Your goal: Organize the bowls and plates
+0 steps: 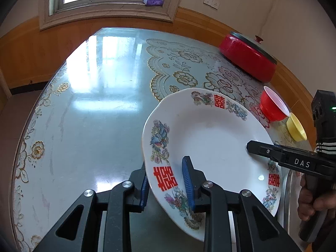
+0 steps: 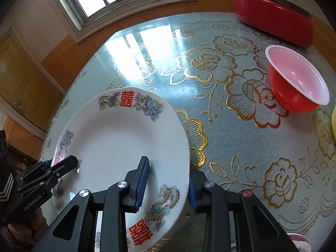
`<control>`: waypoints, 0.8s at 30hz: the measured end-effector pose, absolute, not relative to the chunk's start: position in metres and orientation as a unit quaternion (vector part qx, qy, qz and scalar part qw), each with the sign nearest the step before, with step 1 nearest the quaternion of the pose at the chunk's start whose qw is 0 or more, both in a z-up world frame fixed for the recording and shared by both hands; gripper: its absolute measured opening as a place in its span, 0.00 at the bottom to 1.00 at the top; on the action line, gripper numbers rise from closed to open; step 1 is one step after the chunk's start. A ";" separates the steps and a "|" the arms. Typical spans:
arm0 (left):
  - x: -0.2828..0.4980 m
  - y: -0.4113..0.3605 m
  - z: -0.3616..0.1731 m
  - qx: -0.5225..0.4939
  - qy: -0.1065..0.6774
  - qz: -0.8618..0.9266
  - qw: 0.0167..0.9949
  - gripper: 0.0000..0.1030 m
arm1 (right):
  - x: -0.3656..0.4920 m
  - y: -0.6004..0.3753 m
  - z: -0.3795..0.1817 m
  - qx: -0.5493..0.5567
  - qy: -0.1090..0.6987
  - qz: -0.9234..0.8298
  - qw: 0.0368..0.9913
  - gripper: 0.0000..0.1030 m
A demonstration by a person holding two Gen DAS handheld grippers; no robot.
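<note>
a round bench (image 2: 147,48) under a glossy pale blue cover with gold floral print. on it stand a lidded red pot (image 2: 273,19) at the far edge, a red bowl (image 2: 294,92) nearer, and a small yellow bowl (image 1: 296,128) beside it.

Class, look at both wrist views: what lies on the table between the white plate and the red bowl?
Nothing: only bare patterned tablecloth separates white plate and red bowl, clearest in the right wrist view.
</note>
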State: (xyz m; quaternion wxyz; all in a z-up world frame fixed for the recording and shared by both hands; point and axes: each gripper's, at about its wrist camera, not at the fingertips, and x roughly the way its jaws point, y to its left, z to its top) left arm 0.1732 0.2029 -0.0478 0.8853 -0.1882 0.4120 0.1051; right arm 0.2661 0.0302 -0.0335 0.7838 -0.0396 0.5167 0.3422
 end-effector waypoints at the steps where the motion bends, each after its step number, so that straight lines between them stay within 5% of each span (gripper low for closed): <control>1: 0.172 0.203 -0.047 -0.190 0.411 0.104 0.886 0.28 | 0.266 0.029 -0.034 -0.037 0.517 0.344 0.782 0.29; 24: 0.155 0.191 -0.046 -0.193 0.406 0.097 0.888 0.27 | 0.264 0.025 -0.040 -0.012 0.533 0.385 0.754 0.29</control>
